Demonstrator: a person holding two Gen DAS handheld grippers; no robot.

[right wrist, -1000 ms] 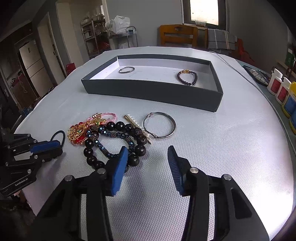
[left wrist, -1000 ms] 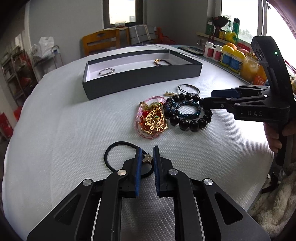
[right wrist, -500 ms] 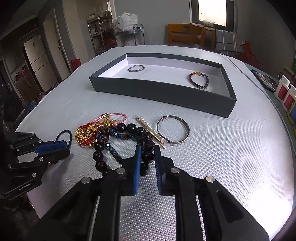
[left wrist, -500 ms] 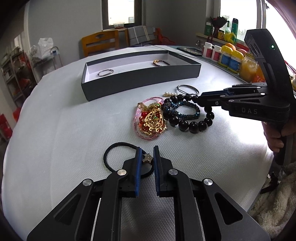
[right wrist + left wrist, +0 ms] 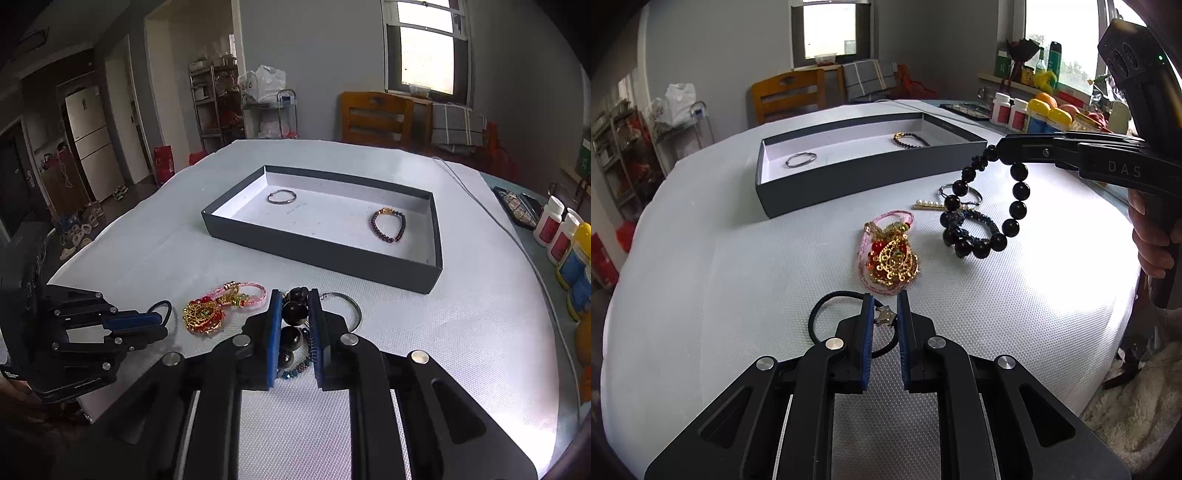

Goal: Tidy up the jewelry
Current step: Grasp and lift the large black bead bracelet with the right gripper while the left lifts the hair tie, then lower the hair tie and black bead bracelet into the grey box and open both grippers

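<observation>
My right gripper (image 5: 294,295) is shut on a black bead bracelet (image 5: 1019,199) and holds it hanging above the table; the beads show between its fingers (image 5: 294,310). My left gripper (image 5: 885,299) is shut on the star charm of a black hair tie (image 5: 827,314) lying on the table. A grey tray (image 5: 857,177) holds a silver bangle (image 5: 800,159) and a dark bead bracelet (image 5: 910,139). A pink and gold jewelry pile (image 5: 890,254), a blue bead bracelet (image 5: 979,225), a pearl clip (image 5: 929,205) and a silver bangle (image 5: 345,304) lie on the table.
The round table has a white textured cloth (image 5: 701,277). Bottles and fruit (image 5: 1034,110) stand at the far right edge. A wooden chair (image 5: 788,96) stands behind the table. The tray (image 5: 325,254) lies beyond the loose jewelry.
My right gripper closed on the black bead bracelet and lifted it off the table. My left gripper has stayed shut on the hair tie.
</observation>
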